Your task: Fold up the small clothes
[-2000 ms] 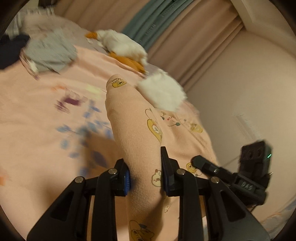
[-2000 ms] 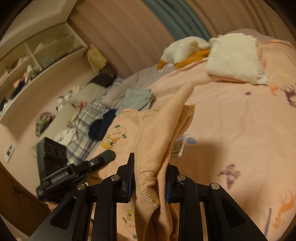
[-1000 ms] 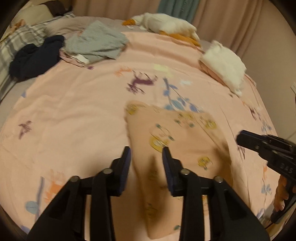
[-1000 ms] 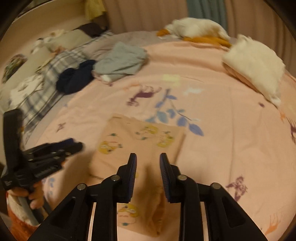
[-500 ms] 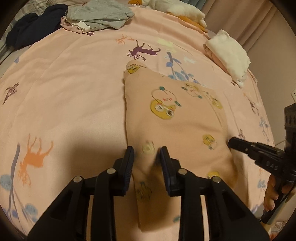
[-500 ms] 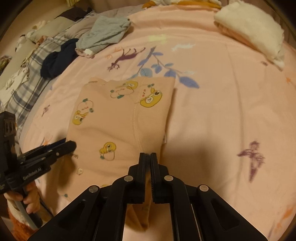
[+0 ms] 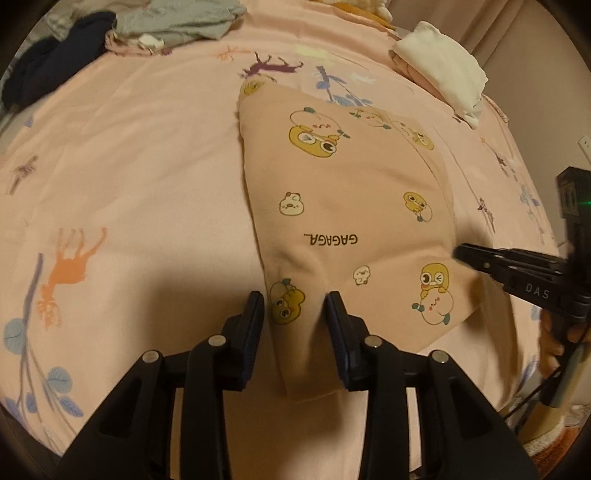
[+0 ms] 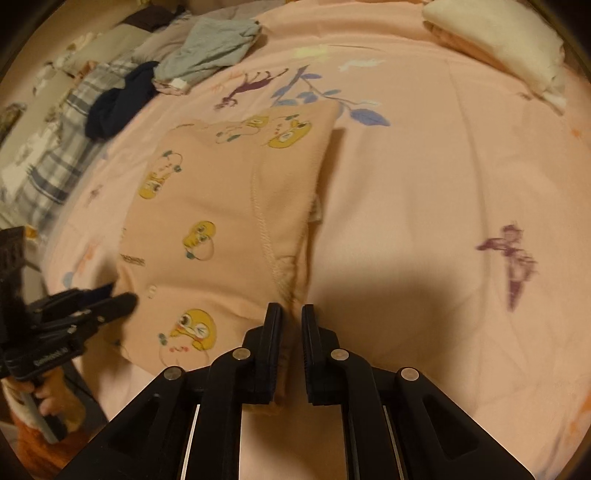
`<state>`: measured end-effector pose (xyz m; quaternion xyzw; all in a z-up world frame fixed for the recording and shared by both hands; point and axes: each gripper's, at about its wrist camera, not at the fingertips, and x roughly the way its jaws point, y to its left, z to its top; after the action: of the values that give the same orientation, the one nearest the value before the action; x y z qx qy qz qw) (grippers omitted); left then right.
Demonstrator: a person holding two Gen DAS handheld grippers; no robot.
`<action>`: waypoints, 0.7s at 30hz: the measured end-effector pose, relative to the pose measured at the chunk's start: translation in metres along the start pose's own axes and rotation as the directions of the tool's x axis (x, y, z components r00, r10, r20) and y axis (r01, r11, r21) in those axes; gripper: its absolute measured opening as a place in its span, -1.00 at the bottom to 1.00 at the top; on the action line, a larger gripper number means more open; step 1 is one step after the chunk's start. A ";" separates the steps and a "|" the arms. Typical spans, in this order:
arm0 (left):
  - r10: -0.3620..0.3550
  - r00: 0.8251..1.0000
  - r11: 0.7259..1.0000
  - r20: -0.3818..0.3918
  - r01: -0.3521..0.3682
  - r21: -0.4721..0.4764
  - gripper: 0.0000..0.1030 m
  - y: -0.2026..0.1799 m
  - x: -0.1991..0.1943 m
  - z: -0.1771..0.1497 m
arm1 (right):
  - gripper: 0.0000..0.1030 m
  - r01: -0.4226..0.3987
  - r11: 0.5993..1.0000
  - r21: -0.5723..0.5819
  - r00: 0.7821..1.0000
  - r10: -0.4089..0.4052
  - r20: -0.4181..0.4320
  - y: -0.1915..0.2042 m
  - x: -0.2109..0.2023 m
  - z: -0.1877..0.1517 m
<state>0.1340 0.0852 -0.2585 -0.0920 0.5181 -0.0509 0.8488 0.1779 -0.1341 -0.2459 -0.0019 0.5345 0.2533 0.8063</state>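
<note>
A small peach garment printed with yellow cartoon ducks lies spread flat on the pink bedsheet; it also shows in the right wrist view. My left gripper is open, its fingers straddling the garment's near left corner, which lies slack between them. My right gripper has its jaws a little apart around the garment's near right seam edge; it also shows from the side in the left wrist view. The left gripper shows at the left of the right wrist view.
A folded white and pink stack sits at the far right of the bed. A grey garment and a dark navy one lie at the far left, by a plaid blanket. The bed's near edge is just below the grippers.
The garment was lowered from hanging in both grippers and laid flat on the bed. The left jaws have widened. The right jaws, closed half a second ago, have parted slightly.
</note>
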 end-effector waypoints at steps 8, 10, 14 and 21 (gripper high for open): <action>0.051 0.989 0.998 0.139 -0.056 0.036 0.20 -0.029 -0.052 0.014 | -0.79 0.035 0.999 0.011 0.996 -0.035 0.087 0.010 -0.060 0.005; 0.058 0.973 0.997 0.223 -0.068 0.039 0.30 -0.038 -0.076 0.020 | -0.39 0.051 0.999 0.004 0.988 -0.051 0.144 0.014 -0.085 0.008; 0.086 0.922 0.992 0.379 -0.114 0.053 0.59 -0.060 -0.127 0.030 | 0.30 0.084 0.996 0.005 0.962 -0.082 0.262 0.021 -0.132 0.012; 0.116 0.840 0.986 0.530 -0.163 0.043 0.96 -0.079 -0.188 0.032 | 0.50 0.076 0.996 0.047 0.939 -0.088 0.333 0.024 -0.174 0.022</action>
<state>0.0775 0.0449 -0.0642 -0.0275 0.2690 0.0158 0.9626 0.1350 -0.1782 -0.0800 0.0326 0.3934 0.2071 0.8951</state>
